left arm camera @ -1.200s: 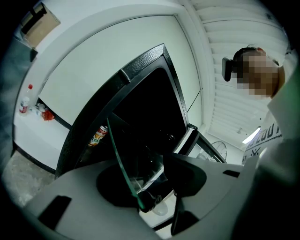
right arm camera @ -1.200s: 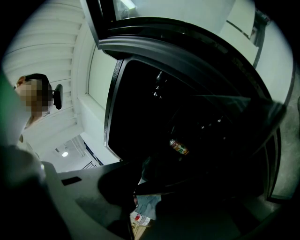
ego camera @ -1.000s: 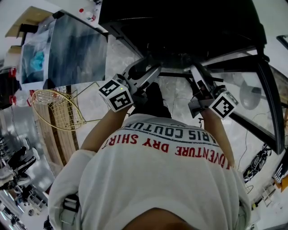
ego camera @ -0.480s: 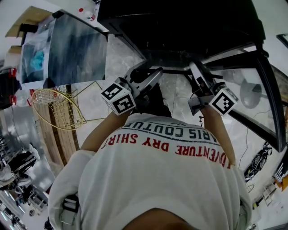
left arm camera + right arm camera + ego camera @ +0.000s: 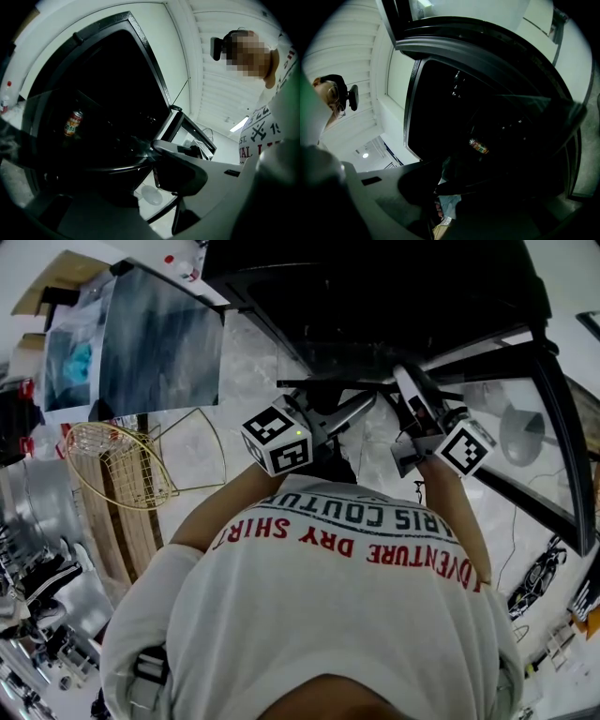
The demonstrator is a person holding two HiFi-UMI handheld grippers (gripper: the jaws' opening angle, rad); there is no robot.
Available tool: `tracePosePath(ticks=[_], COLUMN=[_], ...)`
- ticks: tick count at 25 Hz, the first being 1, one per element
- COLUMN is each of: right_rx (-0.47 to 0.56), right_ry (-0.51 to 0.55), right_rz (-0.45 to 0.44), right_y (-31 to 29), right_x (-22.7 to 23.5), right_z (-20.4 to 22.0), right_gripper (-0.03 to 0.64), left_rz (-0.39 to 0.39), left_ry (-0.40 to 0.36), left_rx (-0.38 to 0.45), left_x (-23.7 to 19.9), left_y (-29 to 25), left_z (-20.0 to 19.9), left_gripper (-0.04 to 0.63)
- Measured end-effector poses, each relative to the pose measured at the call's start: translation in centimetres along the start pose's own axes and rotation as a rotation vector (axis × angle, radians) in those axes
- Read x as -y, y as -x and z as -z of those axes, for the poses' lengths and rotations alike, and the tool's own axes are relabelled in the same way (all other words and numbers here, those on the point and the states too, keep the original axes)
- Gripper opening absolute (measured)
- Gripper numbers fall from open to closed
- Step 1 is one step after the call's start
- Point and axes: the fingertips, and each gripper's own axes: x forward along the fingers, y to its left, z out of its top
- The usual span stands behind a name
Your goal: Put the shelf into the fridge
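Since a second ago the left gripper (image 5: 356, 405) has slid to the right along the near edge of the shelf (image 5: 323, 383), and its jaws have just been closing a little. In the head view both grippers reach out level toward the dark fridge (image 5: 375, 287). The right gripper (image 5: 409, 386) sits on the shelf's edge, just beside the left one.

In the left gripper view the jaws stand wide apart. The black rim of the shelf (image 5: 93, 164) runs between them, but the pads do not press on it. A can (image 5: 72, 123) stands deep inside the fridge.

In the right gripper view the jaws are clamped on the rim, and the shelf (image 5: 534, 117) stretches out into the fridge's dark mouth.

My guess is that the left gripper is taking a new hold. It should bite the rim firmly before any push. Then both hands should keep the glass flat, line it up with its slot, and slide it in slowly so it does not tip or bump the can.
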Motion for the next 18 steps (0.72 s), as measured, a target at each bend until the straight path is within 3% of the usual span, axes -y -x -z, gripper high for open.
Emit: tracePosePath(ticks=[5,13,18], right_rx=[-0.007,-0.02,-0.04], right_ry=[0.027,0.057,0.117], right_rz=[-0.007,0.0,-0.011], right_y=[0.03,0.22,0.17], right_x=[0.16,0.47,-0.14], right_z=[-0.1,-0.35,-0.29], right_gripper=[0.095,0.095,0.14], left_rz=[0.007,0.012,0.012], left_ry=[-0.016,-0.005,-0.004], left_rx=[-0.006,-0.007,-0.002], left_x=[0.21,0.3,0.26], left_y=[-0.78,-1.15,-1.21], left_z=[0.3,0.02,-0.24], left_gripper=[0.146,0.138,0.137])
